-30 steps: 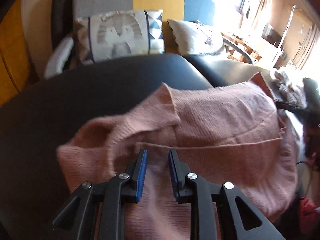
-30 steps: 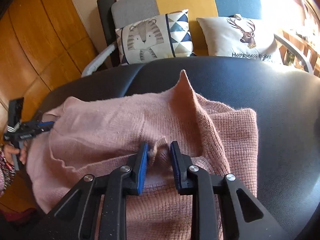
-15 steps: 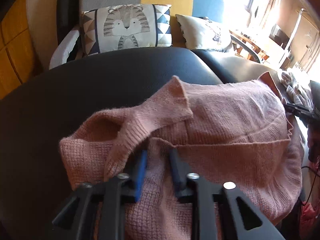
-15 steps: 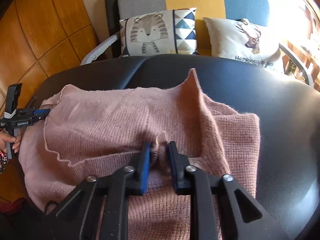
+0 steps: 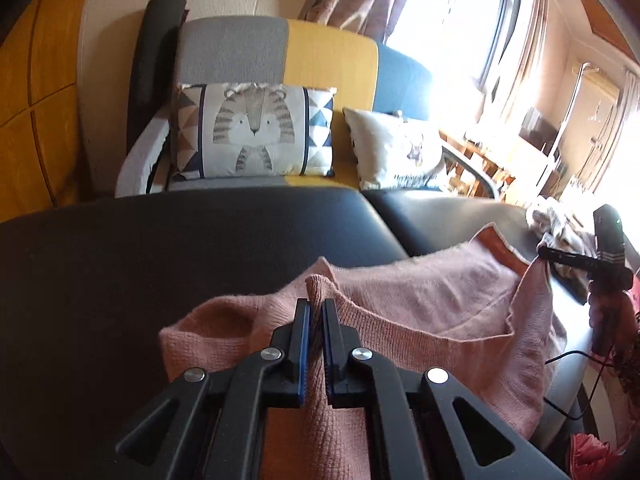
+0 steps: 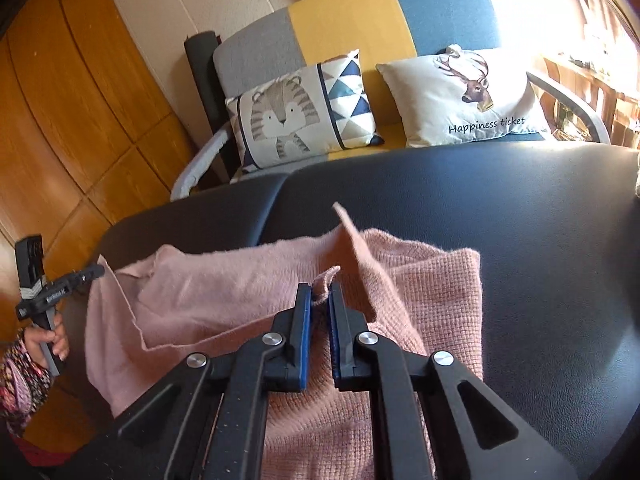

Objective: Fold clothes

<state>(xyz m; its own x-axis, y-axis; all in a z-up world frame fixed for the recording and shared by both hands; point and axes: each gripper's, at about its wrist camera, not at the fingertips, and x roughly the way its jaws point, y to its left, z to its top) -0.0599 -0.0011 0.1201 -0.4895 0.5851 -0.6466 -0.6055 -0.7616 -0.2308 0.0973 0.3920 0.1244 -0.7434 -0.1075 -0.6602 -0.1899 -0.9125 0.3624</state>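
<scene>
A pink knit sweater (image 5: 420, 316) lies crumpled on a black padded table (image 5: 160, 264). My left gripper (image 5: 315, 308) is shut on a fold of the sweater's knit edge and lifts it off the table. My right gripper (image 6: 319, 294) is shut on another edge of the sweater (image 6: 224, 296), with a bit of fabric poking up between the fingers. Each gripper shows in the other's view: the right one at the far right (image 5: 560, 256), the left one at the far left (image 6: 90, 272), both pinching the sweater's ends.
Behind the table stands a grey, yellow and blue sofa (image 6: 360, 16) with a tiger cushion (image 5: 252, 132) and a deer cushion (image 6: 464, 92). Wood panelling (image 6: 60, 120) is at the left. A pile of pale clothes (image 5: 560, 220) lies at the table's right end.
Both grippers closed on the sweater's edges and rose, lifting the fabric off the table. The views tilted up towards the sofa.
</scene>
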